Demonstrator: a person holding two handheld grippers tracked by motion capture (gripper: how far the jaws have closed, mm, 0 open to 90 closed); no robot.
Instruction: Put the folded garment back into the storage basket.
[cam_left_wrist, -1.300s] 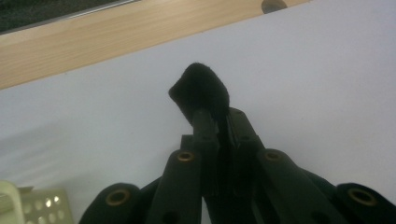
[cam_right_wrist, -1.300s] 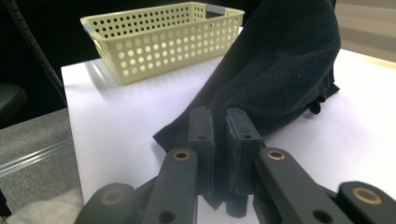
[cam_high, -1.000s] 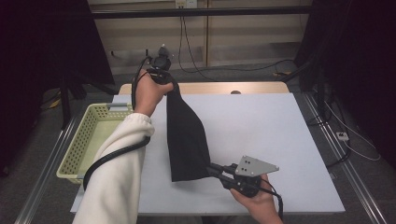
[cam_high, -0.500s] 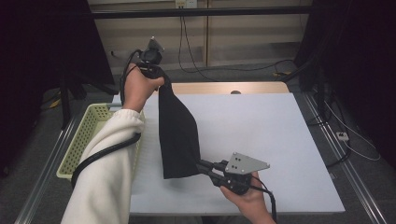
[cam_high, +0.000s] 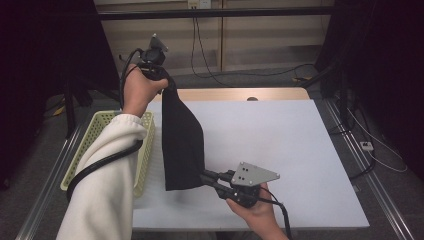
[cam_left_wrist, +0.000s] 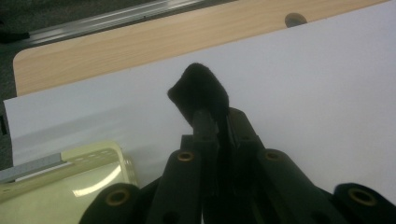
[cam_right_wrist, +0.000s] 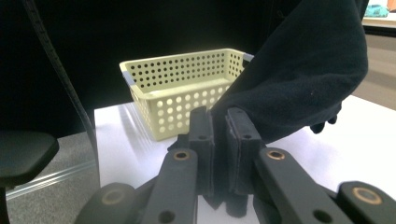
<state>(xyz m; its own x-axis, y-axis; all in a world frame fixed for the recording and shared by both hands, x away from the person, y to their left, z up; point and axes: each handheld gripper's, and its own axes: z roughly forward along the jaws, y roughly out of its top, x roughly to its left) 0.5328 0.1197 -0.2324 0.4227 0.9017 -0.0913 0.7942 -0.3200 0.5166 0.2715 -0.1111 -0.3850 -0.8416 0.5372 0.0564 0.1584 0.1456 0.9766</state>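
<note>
Left tongs (cam_high: 167, 82), raised high over the far left corner of the desk (cam_high: 280, 145), are clamped narrow on the top corner of a black cloth (cam_high: 182, 140); in the left gripper view a small tuft of that cloth (cam_left_wrist: 200, 91) pokes out past the closed jaws, with the white desk surface and its bare wooden far edge beyond. Below and to the left, a pale yellow perforated basket (cam_high: 105, 147) sits at the left edge of the desk, partly covered by the person's white sleeve (cam_high: 107, 185), along which a black cable trails. From the raised tongs the cloth hangs down as a long dark panel, widening toward its lower end, just right of the basket and above the white desk top. Farther right and nearer the person, the right tongs (cam_high: 204, 176) pinch the lower right corner of the cloth, jaws nearly together on the fabric, with the grey three-cornered plate on top of the gripper. In the right gripper view the cloth (cam_right_wrist: 299, 74) rises up and to the right from the closed jaws, and the basket (cam_right_wrist: 182, 93) stands behind.
</note>
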